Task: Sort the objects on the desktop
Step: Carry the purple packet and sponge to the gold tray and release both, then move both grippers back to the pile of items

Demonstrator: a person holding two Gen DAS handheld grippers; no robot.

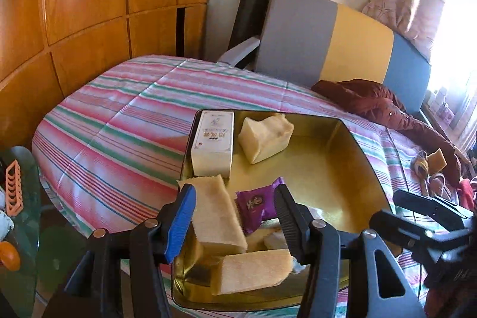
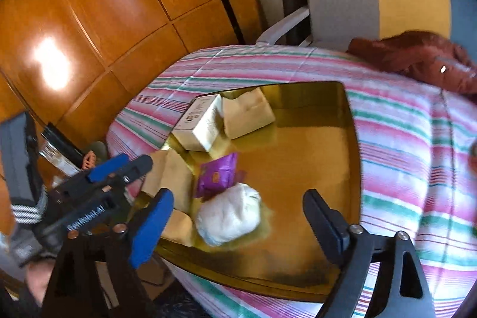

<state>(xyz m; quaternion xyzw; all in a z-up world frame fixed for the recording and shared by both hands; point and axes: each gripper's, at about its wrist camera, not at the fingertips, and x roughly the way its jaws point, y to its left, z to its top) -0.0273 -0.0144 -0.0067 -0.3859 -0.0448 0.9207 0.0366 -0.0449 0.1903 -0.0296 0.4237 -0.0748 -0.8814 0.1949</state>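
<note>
A gold metal tray [image 1: 334, 169] lies on the striped bed; it also shows in the right wrist view [image 2: 313, 169]. In it are a white box [image 1: 213, 143], several beige foam blocks [image 1: 263, 137], a purple packet [image 1: 255, 206] and a white wrapped bun [image 2: 229, 213]. My left gripper [image 1: 234, 213] is open over the tray's near end, with a beige block [image 1: 216, 216] against its blue left finger and the purple packet between the jaws. My right gripper [image 2: 238, 216] is open and empty above the bun. The left gripper shows at the left of the right wrist view [image 2: 119, 169].
A striped pink and green bedspread [image 1: 119, 115] covers the bed. A brown jacket [image 1: 378, 106] lies at the far right by a grey, yellow and blue headboard [image 1: 328, 40]. Wooden wardrobe doors [image 1: 74, 5] stand at the left. A glass table [image 1: 18, 198] with an orange rack stands at the near left.
</note>
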